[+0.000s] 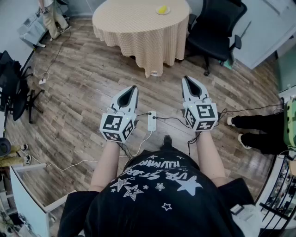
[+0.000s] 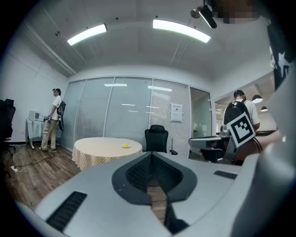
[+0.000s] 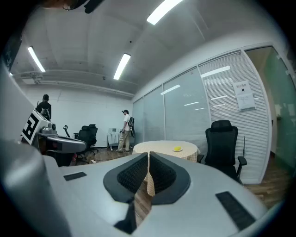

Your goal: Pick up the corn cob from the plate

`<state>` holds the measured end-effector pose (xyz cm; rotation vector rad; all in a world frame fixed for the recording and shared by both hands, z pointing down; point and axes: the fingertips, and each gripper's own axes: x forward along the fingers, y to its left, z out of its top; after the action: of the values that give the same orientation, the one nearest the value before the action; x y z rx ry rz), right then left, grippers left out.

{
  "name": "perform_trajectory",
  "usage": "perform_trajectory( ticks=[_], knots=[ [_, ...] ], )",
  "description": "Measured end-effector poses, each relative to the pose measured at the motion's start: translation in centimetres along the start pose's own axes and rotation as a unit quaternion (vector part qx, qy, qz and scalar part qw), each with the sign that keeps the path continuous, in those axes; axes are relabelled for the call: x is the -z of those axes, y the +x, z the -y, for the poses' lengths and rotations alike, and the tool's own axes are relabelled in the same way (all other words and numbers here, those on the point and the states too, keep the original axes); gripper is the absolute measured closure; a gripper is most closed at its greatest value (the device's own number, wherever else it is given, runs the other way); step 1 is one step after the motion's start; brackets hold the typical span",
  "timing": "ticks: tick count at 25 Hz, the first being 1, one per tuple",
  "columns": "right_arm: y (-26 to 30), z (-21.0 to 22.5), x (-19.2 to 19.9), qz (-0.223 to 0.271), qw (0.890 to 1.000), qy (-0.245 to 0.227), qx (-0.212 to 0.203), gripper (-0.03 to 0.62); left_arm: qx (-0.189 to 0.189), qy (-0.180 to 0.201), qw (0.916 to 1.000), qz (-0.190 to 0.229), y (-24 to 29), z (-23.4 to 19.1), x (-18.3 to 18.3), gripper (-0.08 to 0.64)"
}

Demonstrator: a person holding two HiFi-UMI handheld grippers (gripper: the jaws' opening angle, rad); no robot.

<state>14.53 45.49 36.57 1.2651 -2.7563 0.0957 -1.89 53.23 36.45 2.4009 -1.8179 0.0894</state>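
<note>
Yellow and tiny from here, the corn cob (image 1: 162, 9) lies on its plate (image 1: 168, 11) at the far side of the round desk (image 1: 134, 23), well apart from both claws across the wooden floor (image 1: 83, 78). Left claw (image 1: 134, 88) and right claw (image 1: 187, 78) are pinched closed on nothing. The right looks slightly nearer. The right gripper view puts the corn cob (image 3: 177, 148) right of its jaw line, the left gripper view puts it left, so it lies between them. Its long axis is too small to read.

Left hand-held gripper (image 1: 133, 88) and right hand-held gripper (image 1: 186, 79) side by side, nearly level, jaws together, empty.
</note>
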Motion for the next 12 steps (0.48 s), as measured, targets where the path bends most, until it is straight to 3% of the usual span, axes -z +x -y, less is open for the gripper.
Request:
perform_trajectory(
  ticks=[12],
  knots=[
    [0.2,3.0,1.1,-0.008,1.0,0.005,-0.011,0.558,0.013,0.01,0.9998,-0.008,3.7,2.6,0.6,0.552]
  ],
)
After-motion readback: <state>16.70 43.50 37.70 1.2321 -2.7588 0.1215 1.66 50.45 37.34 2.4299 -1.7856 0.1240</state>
